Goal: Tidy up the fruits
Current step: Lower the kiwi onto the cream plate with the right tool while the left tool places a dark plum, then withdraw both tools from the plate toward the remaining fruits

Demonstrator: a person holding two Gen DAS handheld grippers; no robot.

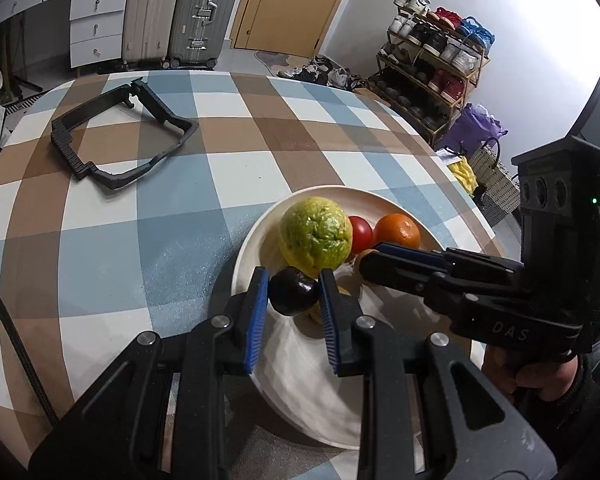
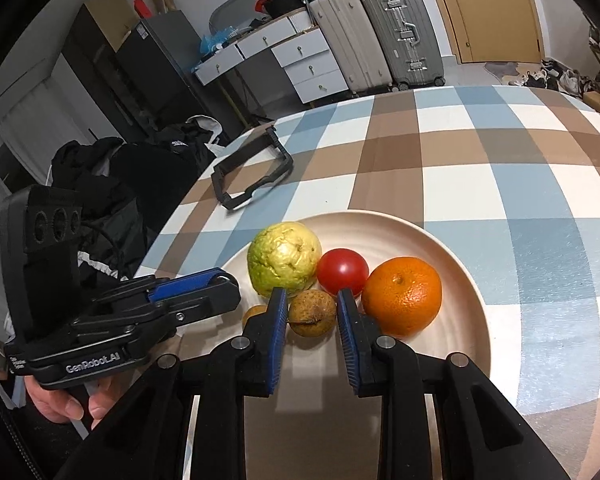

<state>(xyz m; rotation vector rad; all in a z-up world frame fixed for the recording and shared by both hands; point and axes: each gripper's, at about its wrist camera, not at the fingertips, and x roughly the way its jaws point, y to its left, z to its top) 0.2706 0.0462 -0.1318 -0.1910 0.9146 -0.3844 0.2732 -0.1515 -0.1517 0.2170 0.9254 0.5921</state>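
Note:
A cream plate (image 1: 300,380) (image 2: 440,240) on the checked table holds a green guava (image 1: 315,236) (image 2: 284,258), a red tomato (image 1: 360,234) (image 2: 342,271) and an orange (image 1: 398,231) (image 2: 402,296). My left gripper (image 1: 294,290) is shut on a dark purple fruit (image 1: 294,291) just over the plate. My right gripper (image 2: 312,310) is shut on a small brown fruit (image 2: 312,312), also over the plate. Another small yellow-brown fruit (image 2: 254,313) lies beside it, partly hidden. The right gripper shows in the left view (image 1: 374,258), the left gripper in the right view (image 2: 228,284).
A black plastic frame (image 1: 120,136) (image 2: 252,172) lies on the table's far left. Suitcases (image 1: 180,12), white drawers (image 1: 96,20) and a shoe rack (image 1: 432,64) stand beyond the table. Dark clothing (image 2: 112,184) is piled past the left edge.

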